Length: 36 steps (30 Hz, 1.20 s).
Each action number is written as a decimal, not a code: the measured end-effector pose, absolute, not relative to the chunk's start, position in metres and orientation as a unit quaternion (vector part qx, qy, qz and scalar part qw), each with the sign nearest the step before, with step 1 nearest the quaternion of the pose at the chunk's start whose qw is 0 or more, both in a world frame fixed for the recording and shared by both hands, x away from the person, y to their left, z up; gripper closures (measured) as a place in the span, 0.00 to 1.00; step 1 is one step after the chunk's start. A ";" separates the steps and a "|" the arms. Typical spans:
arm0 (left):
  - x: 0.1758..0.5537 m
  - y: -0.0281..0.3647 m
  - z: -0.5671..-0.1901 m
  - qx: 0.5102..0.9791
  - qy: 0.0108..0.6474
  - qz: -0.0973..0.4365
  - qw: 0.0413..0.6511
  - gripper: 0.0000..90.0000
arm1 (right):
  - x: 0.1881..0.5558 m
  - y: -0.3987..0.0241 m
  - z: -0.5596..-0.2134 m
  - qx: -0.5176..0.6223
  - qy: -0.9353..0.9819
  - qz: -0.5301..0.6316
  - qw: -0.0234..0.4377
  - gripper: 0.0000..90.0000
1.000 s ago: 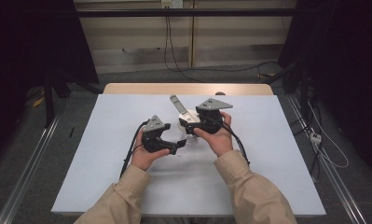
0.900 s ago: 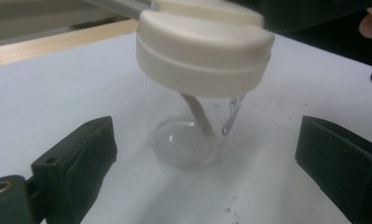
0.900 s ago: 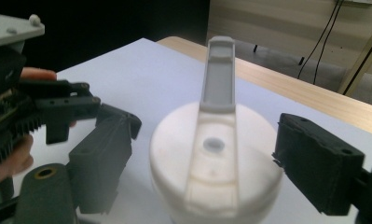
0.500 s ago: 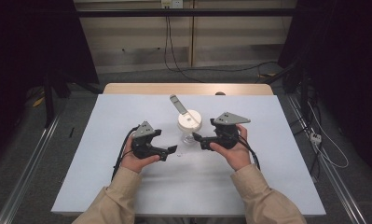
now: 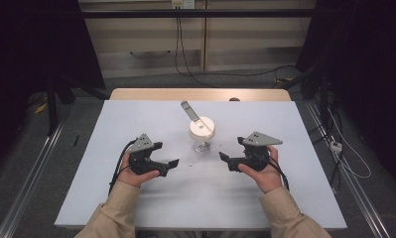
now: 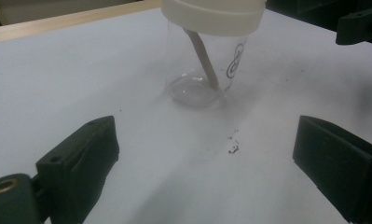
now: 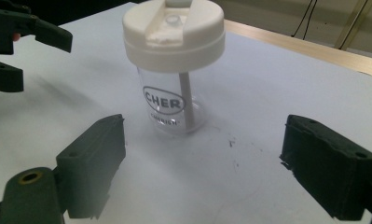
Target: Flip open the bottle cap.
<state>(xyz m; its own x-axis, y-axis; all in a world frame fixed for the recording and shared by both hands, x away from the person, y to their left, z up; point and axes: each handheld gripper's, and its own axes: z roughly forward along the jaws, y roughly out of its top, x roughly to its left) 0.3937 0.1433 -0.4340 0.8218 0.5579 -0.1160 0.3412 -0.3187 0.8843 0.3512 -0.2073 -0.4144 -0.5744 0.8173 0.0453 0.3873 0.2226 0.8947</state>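
The table (image 5: 111, 198), covered in a pale sheet, is lying under both hands, with a strip of bare wood showing along its far edge. On it the clear cup (image 5: 201, 144) is standing upright, capped by a cream lid (image 5: 201, 128) whose flap is sticking up and away from the person; a pale straw (image 7: 188, 100) is running down inside from the lid to the cup's bottom, and dark lettering is showing on the cup's wall.

The left gripper (image 5: 171, 162) is hovering low over the sheet, its jaws pointing toward the cup. Its jaws have just been closing a little, yet they are standing wide apart with only bare sheet between them; in the left gripper view the cup (image 6: 203, 70) is sitting ahead of the fingertips and well clear of both pads.

The right gripper (image 5: 224, 159) is facing the left one from the cup's other side. Its jaws have just been opening and are gaping, gripping nothing; in the right gripper view the cup (image 7: 172, 105) is standing beyond the fingertips, nearer the left-hand pad, touching neither.

A few small dark specks (image 6: 232, 148) are lying on the sheet just in front of the cup, between the two sets of fingers.
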 end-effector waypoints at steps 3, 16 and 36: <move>0.391 0.148 -0.436 0.804 0.286 0.103 0.511 0.07 | 0.347 -0.213 -0.419 0.405 0.750 0.472 0.227 0.15; 0.383 0.166 -0.439 0.806 0.290 0.109 0.504 0.07 | 0.329 -0.235 -0.435 0.417 0.747 0.466 0.224 0.15; 0.372 0.189 -0.443 0.808 0.302 0.115 0.493 0.08 | 0.308 -0.262 -0.444 0.435 0.734 0.469 0.227 0.15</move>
